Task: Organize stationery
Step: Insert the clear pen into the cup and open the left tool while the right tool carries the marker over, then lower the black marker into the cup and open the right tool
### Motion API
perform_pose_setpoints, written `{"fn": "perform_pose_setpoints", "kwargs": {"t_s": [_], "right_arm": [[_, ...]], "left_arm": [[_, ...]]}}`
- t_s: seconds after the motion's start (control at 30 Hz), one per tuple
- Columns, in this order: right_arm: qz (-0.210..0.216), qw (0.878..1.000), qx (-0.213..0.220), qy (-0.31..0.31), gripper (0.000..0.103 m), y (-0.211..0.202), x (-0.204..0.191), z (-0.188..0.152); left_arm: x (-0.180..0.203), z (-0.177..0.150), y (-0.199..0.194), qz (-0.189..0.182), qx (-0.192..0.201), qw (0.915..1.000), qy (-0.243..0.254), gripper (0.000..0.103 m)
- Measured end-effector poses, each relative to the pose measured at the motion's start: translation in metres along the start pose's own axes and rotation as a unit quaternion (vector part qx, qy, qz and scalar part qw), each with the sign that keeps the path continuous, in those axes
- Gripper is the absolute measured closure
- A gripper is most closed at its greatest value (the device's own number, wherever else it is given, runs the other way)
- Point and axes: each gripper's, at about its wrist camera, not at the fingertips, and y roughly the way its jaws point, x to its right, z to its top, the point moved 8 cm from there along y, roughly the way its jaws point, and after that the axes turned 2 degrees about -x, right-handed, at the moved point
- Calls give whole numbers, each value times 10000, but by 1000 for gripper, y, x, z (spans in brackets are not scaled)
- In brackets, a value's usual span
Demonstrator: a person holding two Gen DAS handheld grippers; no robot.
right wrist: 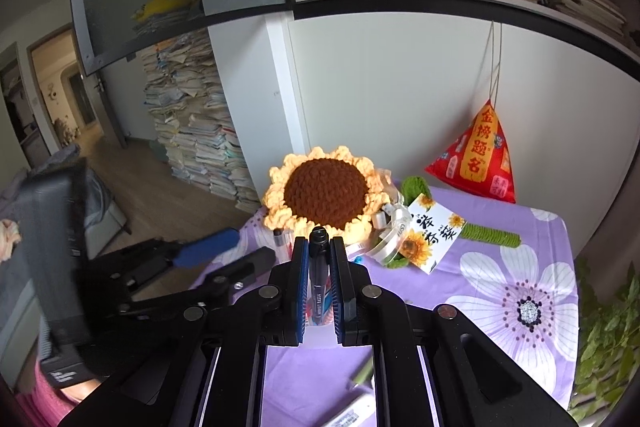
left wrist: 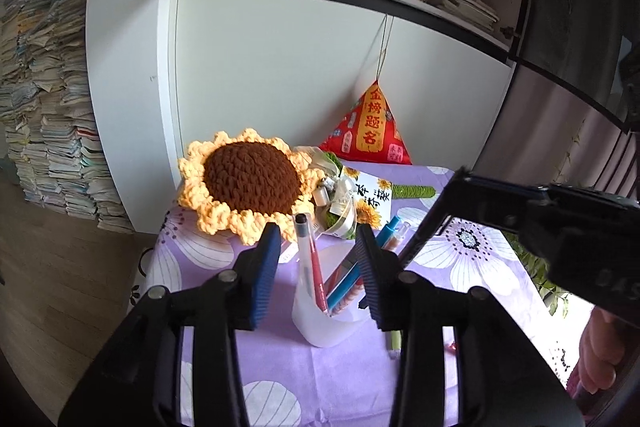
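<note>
Dark pen (right wrist: 319,277) between right tongs (right wrist: 319,247)

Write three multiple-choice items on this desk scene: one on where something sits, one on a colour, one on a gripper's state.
1. Where is the crochet sunflower?
A. On the floor
B. At the back of the purple floral tablecloth, near the white wall
C. On the upper shelf

2. What colour is the hanging pyramid pouch?
A. Red
B. Green
C. Black

3. What is the right gripper doing?
A. Open and empty
B. Shut on a dark pen
C. Shut on a card

Answers:
1 B, the sunflower rests on the cloth beside the wall.
2 A, the pouch is red with a yellow strip.
3 B, both blue pads press against the pen's barrel above the translucent pen holder.
</note>
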Motion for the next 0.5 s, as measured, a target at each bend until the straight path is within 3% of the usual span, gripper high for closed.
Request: {"fn": "perform_pose_setpoints", "kwargs": {"t_s": [0.17, 0.5], "right_arm": [[21, 10000, -73, -47, 92, 7, -5, -1], [3, 9994, -350, -50, 92, 33, -8, -9]], "left_arm": [[-3, -5, -10, 212, 163, 9996, 125, 58], [-17, -22, -17, 463, 155, 9988, 89, 54]]}}
